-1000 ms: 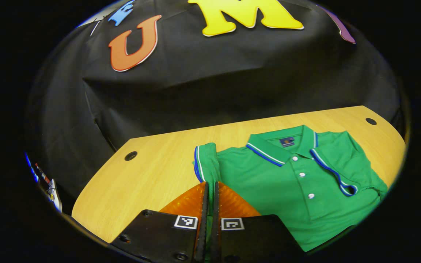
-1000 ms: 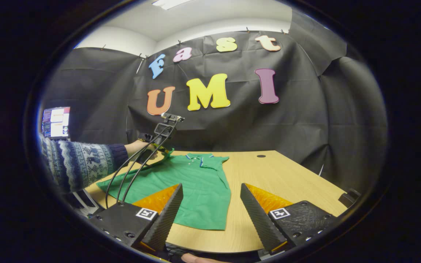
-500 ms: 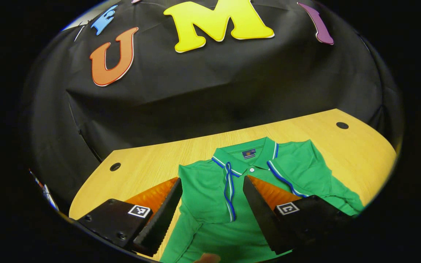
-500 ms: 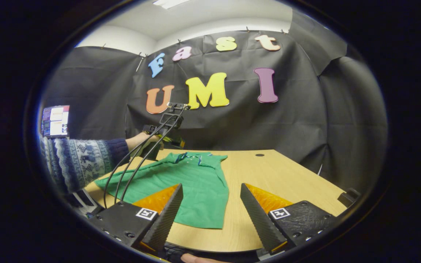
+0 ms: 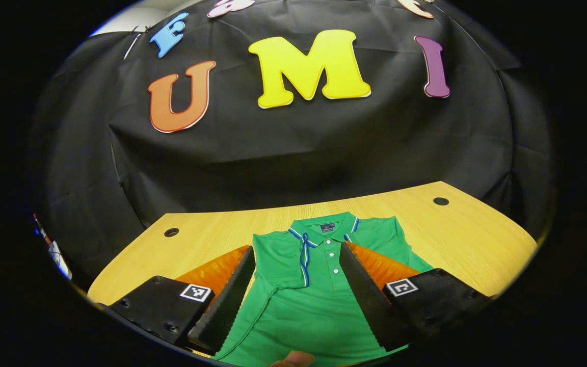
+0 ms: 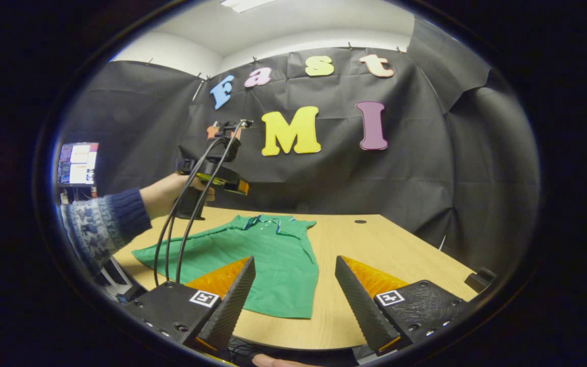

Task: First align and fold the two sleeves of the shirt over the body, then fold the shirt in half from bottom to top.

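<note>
Left gripper view
Left gripper (image 5: 293, 293): its two fingers stand wide apart and hold nothing. One second ago they were pinched together on the sleeve; now they have let go and pulled back.
Shirt (image 5: 309, 300): green, lying flat on the table (image 5: 212, 239), collar toward the wall. It shows between the two fingers.
Left sleeve (image 5: 278, 260): now folded over the front of the shirt, its striped edge lying by the buttons. One second ago it stuck out to the side.
Right sleeve: I cannot tell from here how it lies.

Right gripper view
Right gripper (image 6: 293, 298): fingers wide apart, holding nothing, at the near edge of the table (image 6: 390, 250). It has hardly moved in the last second.
Shirt (image 6: 268, 265): on the table ahead, a bit to the left, bottom edge near the gripper.
Left gripper (image 6: 222, 178): held in a hand (image 6: 168, 192) up in the air above the shirt, not touching it. One second ago it was low, down at the cloth.
Sleeve of the person (image 6: 102, 227): blue knit with a pattern, at the left.
Screen (image 6: 77, 163): lit, far left, behind the arm.
</note>
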{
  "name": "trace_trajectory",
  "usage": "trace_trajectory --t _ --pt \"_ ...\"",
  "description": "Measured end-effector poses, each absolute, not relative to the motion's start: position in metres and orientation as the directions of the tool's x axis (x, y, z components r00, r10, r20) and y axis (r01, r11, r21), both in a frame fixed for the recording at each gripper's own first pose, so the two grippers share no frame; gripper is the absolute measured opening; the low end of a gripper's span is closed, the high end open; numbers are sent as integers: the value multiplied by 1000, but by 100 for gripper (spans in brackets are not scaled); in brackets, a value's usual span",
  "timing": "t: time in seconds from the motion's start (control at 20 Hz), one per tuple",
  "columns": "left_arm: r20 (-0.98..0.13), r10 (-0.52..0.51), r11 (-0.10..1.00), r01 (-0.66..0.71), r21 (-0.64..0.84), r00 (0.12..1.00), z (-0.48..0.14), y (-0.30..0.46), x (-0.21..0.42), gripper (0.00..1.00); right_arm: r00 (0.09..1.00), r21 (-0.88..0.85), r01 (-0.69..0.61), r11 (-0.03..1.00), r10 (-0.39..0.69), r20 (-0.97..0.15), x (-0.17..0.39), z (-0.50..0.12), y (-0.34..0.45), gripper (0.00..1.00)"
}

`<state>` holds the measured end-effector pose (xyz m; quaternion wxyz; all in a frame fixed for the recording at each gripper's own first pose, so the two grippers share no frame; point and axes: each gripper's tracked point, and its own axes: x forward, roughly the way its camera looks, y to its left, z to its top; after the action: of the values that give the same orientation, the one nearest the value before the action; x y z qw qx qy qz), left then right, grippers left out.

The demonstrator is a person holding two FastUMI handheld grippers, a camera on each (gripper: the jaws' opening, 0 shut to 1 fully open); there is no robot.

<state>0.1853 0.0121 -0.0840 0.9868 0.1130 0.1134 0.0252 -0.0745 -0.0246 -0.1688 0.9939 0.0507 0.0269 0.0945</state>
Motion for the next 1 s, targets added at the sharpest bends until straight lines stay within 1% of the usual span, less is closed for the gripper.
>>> trace_trajectory --t 0.15,0.2,0.25,0.3,0.35,0.55,0.8,1.0 --pt "-165 103 971 -63 232 981 -73 29 138 100 983 86 -175 981 179 -42 -79 -170 -22 96" --pt "-154 128 967 -89 238 980 -73 37 122 100 983 84 -174 981 178 -44 -79 -171 -19 92" --pt "-140 155 963 -118 241 978 -71 47 104 100 983 82 -173 982 177 -47 -80 -172 -17 96" --pt "-121 163 964 -131 233 979 -70 52 89 100 983 80 -171 982 176 -51 -80 -173 -15 92" --pt "-104 160 964 -133 231 982 -69 56 75 100 983 78 -170 982 174 -54 -79 -174 -14 96" --pt "-42 158 962 -145 231 987 -73 67 25 100 985 72 -151 986 156 -67 -72 -176 -14 96" --pt "-5 155 958 -149 245 988 -90 69 -13 100 989 72 -106 992 112 -97 -58 -180 -20 96" --pt "-16 156 957 -147 252 988 -119 73 -28 100 987 56 -85 995 92 -129 -52 -194 -18 95"
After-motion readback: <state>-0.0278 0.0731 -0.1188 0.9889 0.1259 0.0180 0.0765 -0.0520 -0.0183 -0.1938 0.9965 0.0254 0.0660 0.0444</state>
